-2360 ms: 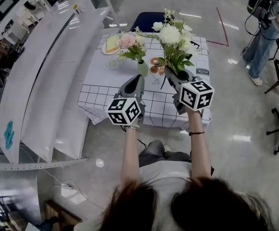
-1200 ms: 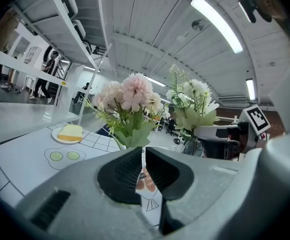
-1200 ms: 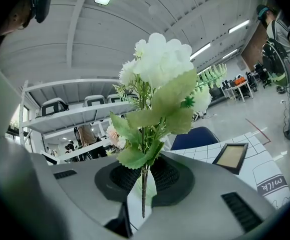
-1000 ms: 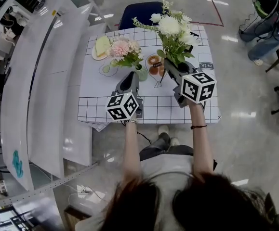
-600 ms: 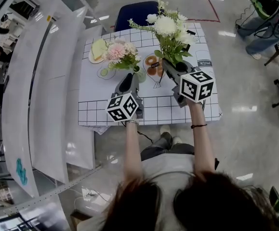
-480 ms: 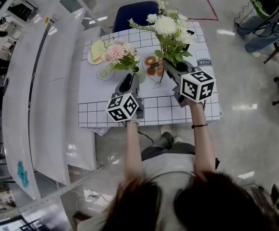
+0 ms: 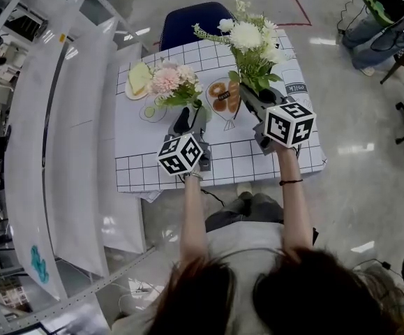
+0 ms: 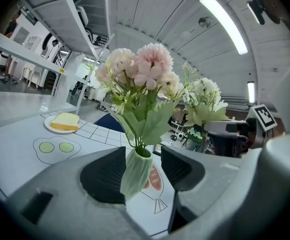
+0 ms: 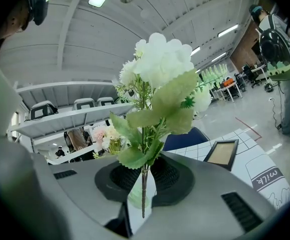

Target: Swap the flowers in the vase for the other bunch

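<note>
A pale green ribbed vase [image 8: 136, 171] with the pink bunch [image 8: 137, 71] in it stands on the gridded tablecloth [image 7: 257, 160]. My left gripper [image 8: 142, 166] is open around the vase. Its jaws have just been opening, and a gap shows beside the right pad [image 8: 177, 168]. From the head view the pink bunch [image 7: 170, 81] rises just beyond the left gripper [image 7: 190, 117]. My right gripper [image 9: 143, 176] is shut on the thin stems of the white bunch [image 9: 160, 64]. It holds that bunch [image 7: 252, 42] upright above the table, right of the vase, in the right gripper [image 7: 247, 96].
A plate with a yellow slice [image 7: 139, 79] lies at the table's far left. A small picture frame [image 9: 224, 152] lies behind the white bunch. A blue chair [image 7: 191, 21] stands at the far side, long white panels [image 7: 62, 117] run along the left, and a person [image 7: 386, 19] stands at the upper right.
The left gripper has sunk a little at the vase, and its jaws now stand apart around it. The right gripper keeps the white bunch where it was. The head view has shifted slightly.
</note>
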